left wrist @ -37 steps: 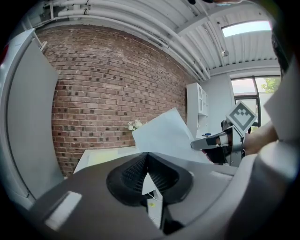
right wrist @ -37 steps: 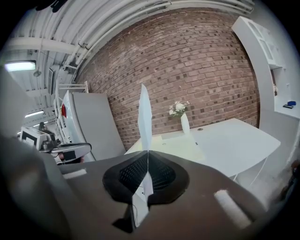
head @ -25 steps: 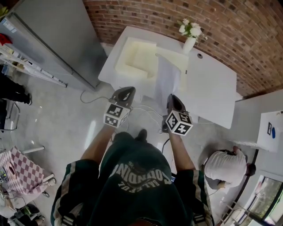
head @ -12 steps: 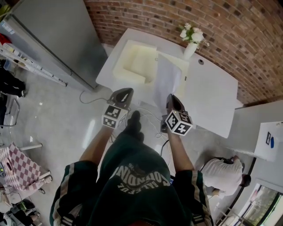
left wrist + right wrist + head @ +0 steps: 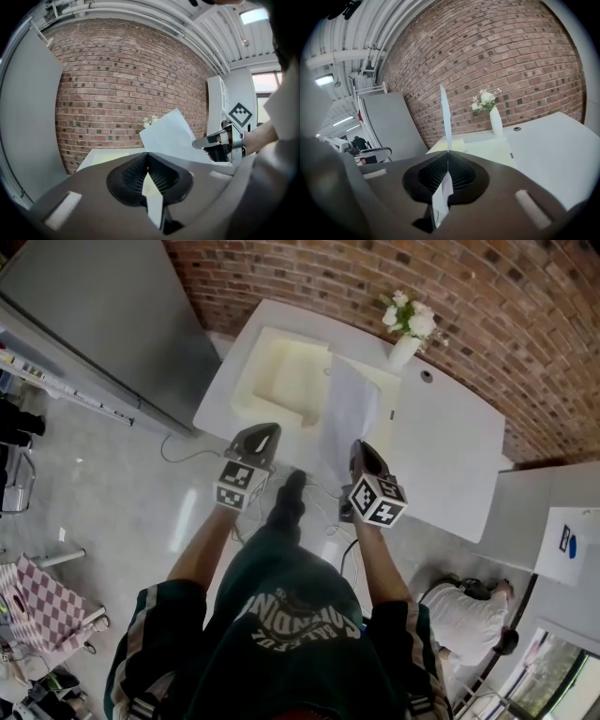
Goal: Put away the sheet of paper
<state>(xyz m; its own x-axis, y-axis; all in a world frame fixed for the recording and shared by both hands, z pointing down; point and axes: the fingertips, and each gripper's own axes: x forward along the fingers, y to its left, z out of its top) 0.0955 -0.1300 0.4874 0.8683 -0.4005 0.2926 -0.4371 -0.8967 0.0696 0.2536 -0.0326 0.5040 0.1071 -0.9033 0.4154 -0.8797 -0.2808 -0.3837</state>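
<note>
Worktop point(image 5: 450, 446): white, set against a brick wall, with a shallow cream tray point(image 5: 281, 381) at its left end. Sheet of paper point(image 5: 349, 409): held in the air over the near edge of the worktop, just right of the tray and not resting on either. Handling, as a judgement: very light, thin and limp. It should bow or flap under its own weight and in any draught, crease if pinched hard or pulled between two grips, and slide easily once flat on a smooth top. The best hold is at the edge or corners, two spaced points along one side, so the rest hangs or stands free. Flat pads suit it and little force is needed. Appearance: plain white, no print visible, roughly rectangular, one corner pointing up. It stands near upright and shows as a thin line in the right gripper view. No folds or tears can be made out. Right hand-held gripper point(image 5: 449, 152): jaws together, the lower margin of the sheet pinched between the ribbed pads. Left hand-held gripper point(image 5: 146, 153): jaws likewise closed, a white strip of paper between the pads. The sheet's bottom edge appears to run from this tip across to the right one.
</note>
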